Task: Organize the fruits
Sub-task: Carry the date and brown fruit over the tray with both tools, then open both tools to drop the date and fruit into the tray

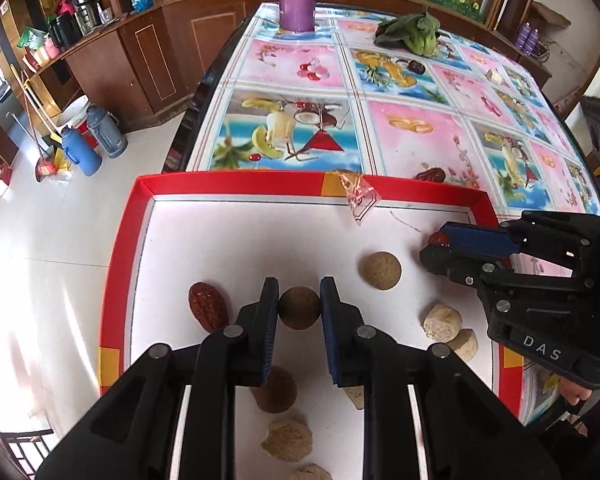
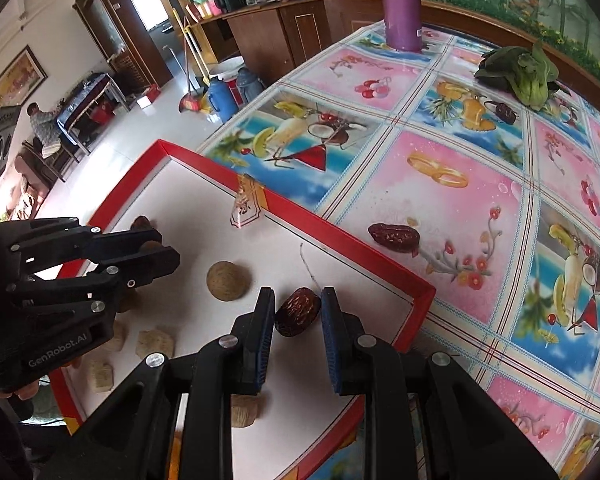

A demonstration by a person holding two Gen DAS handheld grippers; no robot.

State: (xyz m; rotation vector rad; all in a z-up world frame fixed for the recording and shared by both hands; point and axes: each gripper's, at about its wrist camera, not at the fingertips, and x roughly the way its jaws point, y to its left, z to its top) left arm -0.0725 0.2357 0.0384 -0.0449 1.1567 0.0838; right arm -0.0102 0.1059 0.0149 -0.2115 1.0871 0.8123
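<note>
My left gripper is shut on a round brown fruit over the white floor of a red-rimmed tray. A wrinkled red date lies just left of it, and a tan round fruit lies to its right. In the right wrist view my right gripper is shut on a dark red date near the tray's right corner. The left gripper shows there at the left, and the right gripper shows at the right of the left wrist view. Several tan fruit pieces lie in the tray.
Another date lies on the patterned tablecloth just beyond the tray's rim. A leafy vegetable and a purple cylinder stand at the far end. A clear tape scrap hangs on the rim. A person sits far left.
</note>
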